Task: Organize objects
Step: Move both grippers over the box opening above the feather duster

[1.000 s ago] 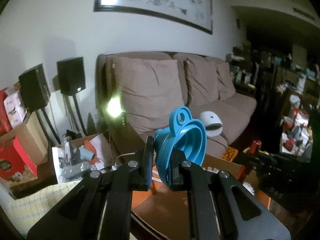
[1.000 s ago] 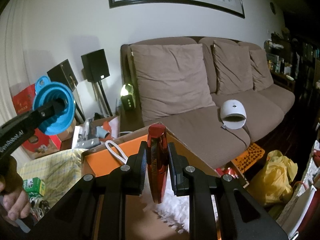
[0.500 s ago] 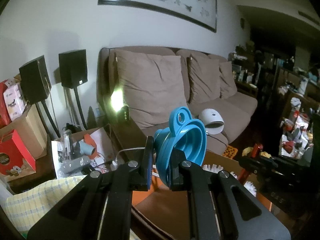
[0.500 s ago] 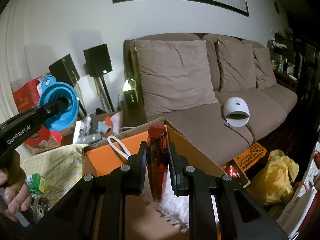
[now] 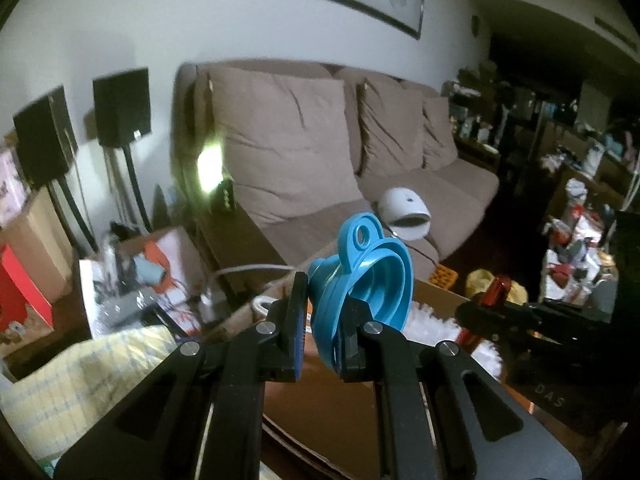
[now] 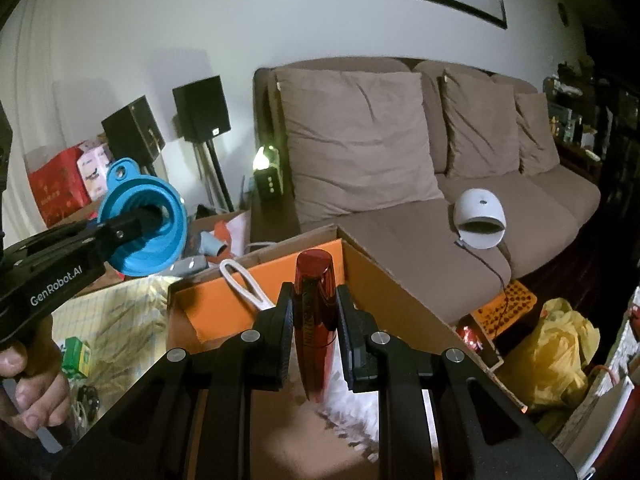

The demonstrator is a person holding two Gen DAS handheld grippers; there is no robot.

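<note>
The left gripper (image 5: 324,332) clamps a blue collapsible silicone funnel (image 5: 370,280) by its rim; the right gripper (image 6: 314,334) pinches an upright glossy red tube (image 6: 315,316). Both hang above an open cardboard box with an orange lining (image 6: 208,306).

Brown sofa (image 6: 400,240): white domed device (image 6: 479,216) on seat cushion, cord trailing off front edge. Open cardboard box (image 6: 384,280) in front: white rope loop (image 6: 240,280) and white fluffy item (image 6: 352,400) inside.
</note>
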